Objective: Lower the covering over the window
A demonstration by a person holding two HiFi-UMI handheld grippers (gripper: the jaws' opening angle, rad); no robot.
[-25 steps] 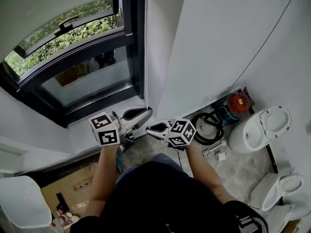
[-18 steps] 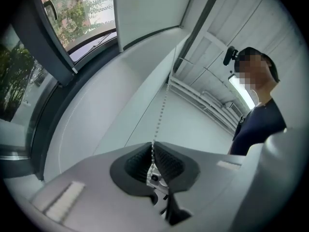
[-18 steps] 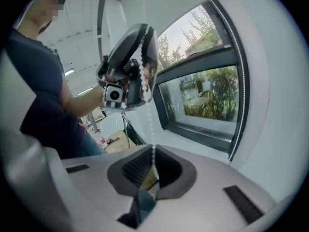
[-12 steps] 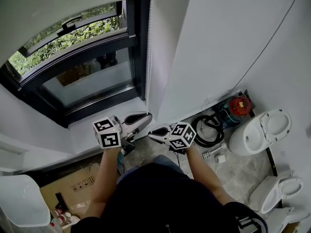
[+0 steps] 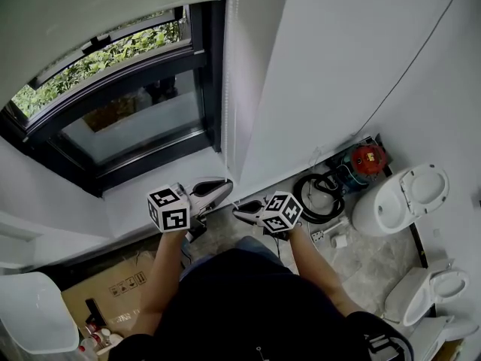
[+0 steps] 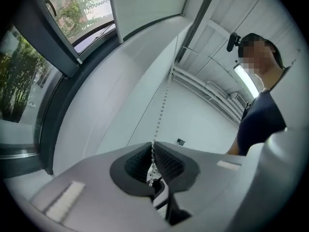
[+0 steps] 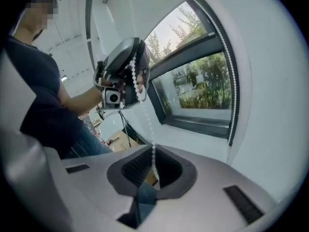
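Gripping: left gripper [image 6: 152, 146] and right gripper [image 7: 153, 150] both clamped on bead chain [image 6: 162, 105]
Advice: pull straight down, keeping chain taut above each jaw pair

blind covers only the window's top

the white roller blind [image 5: 98, 13] hangs across the upper part of the dark-framed window [image 5: 135, 119], and the rest of the window below it is uncovered. its white bead chain [image 6: 162, 105] drops along the frame's right side and is pinched in both the left gripper [image 5: 225, 186] and the right gripper [image 5: 237, 213].
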